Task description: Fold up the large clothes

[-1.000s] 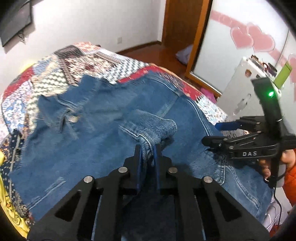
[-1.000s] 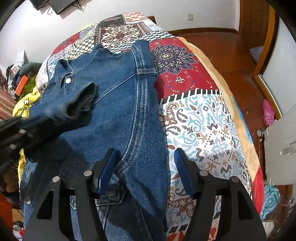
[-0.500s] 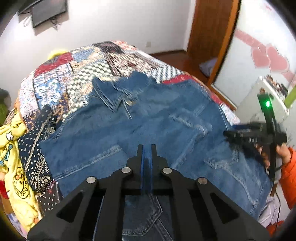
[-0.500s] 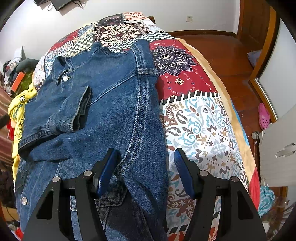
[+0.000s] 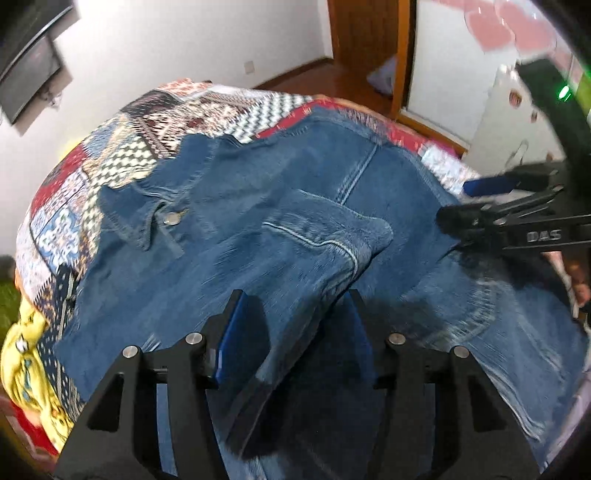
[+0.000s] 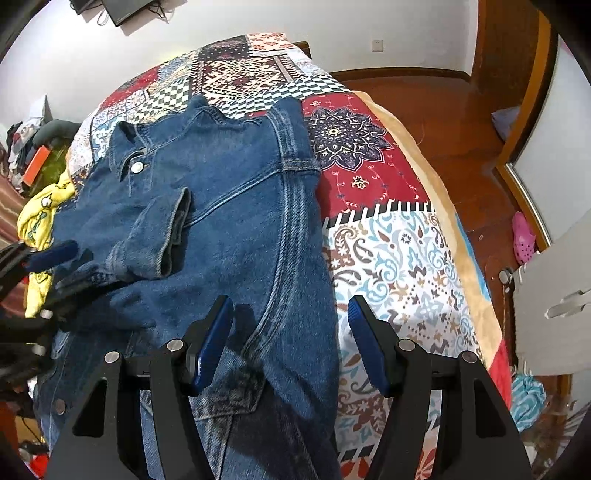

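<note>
A blue denim jacket (image 5: 236, 236) lies spread on the patchwork bedspread (image 6: 388, 236), collar at the far end; it also shows in the right wrist view (image 6: 240, 229). One sleeve (image 5: 325, 243) is folded across the jacket's body, cuff (image 6: 166, 236) lying loose. My left gripper (image 5: 299, 328) is open, its jaws on either side of the folded sleeve, holding nothing. My right gripper (image 6: 290, 343) is open above the jacket's right side seam; it also shows at the right of the left wrist view (image 5: 458, 203). The left gripper shows at the left edge of the right wrist view (image 6: 55, 266).
Yellow printed cloth (image 6: 40, 206) lies at the bed's left side. A white cabinet (image 6: 550, 306) stands close on the right. Wooden floor (image 6: 443, 110) and a door frame (image 5: 369, 33) lie beyond the bed; a pink shoe (image 6: 522, 236) is on the floor.
My left gripper was shut on the sleeve a second ago, carried it across the jacket, and has now opened and let it go. My right gripper has stayed open in place.
</note>
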Tool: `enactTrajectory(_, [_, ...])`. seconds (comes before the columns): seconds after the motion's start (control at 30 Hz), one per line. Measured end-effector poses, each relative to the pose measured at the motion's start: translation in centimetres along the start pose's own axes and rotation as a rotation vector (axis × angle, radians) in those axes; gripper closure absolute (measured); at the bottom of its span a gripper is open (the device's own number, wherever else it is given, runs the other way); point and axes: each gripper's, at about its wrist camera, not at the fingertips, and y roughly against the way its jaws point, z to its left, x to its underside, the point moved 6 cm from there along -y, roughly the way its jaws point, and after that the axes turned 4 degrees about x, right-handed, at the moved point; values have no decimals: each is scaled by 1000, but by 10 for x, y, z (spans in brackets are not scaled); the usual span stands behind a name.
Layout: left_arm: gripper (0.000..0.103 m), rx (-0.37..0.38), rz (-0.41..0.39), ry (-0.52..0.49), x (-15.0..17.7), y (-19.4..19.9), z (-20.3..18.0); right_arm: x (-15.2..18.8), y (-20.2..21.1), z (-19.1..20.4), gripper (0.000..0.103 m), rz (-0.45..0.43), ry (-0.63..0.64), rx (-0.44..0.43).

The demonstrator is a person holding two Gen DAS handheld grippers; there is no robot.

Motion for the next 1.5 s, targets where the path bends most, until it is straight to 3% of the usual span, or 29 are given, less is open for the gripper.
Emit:
enactTrajectory(0.07, [52,3,21,-9,-3,-13,-2,0,-5,-1,42,14,-3,5])
enactTrajectory(0.23, [84,47,6,-32,-8,-21,-10,4,-11,-1,42,18,9,5])
enactTrajectory(0.37, [98,57,-56,20,-13,-2,-3,6,-11,-4,41,16,6,-5])
enactTrajectory(0.53, [99,122,-208,215,-10,60,42,7,-10,-4,41,9,8,-5])
enactTrajectory(0.67, [99,127,-307,319,10,105,79,7,-10,-4,41,12,9,4])
enactTrajectory(0.73, [99,90,-340,360,27,123,98,7,-10,-3,41,14,11,10])
enactTrajectory(0.9, [99,11,-352,454,79,138,132,7,-11,-1,41,18,10,28])
enactTrajectory(1.07, [99,1,-304,563,133,126,148,7,-10,0,41,24,5,48])
enactTrajectory(1.2, [97,86,-231,668,181,100,145,8,-9,0,41,30,10,64])
enactTrajectory(1.37, [91,132,-156,722,217,82,126,8,-9,1,41,33,12,72])
enactTrajectory(1.4, [82,123,-143,730,221,81,124,9,-9,1,41,34,10,73])
enactTrajectory(1.43, [64,100,-125,738,226,81,124,8,-9,1,41,34,8,73])
enactTrajectory(1.5, [46,48,-111,741,233,85,128,8,-9,2,41,39,9,75])
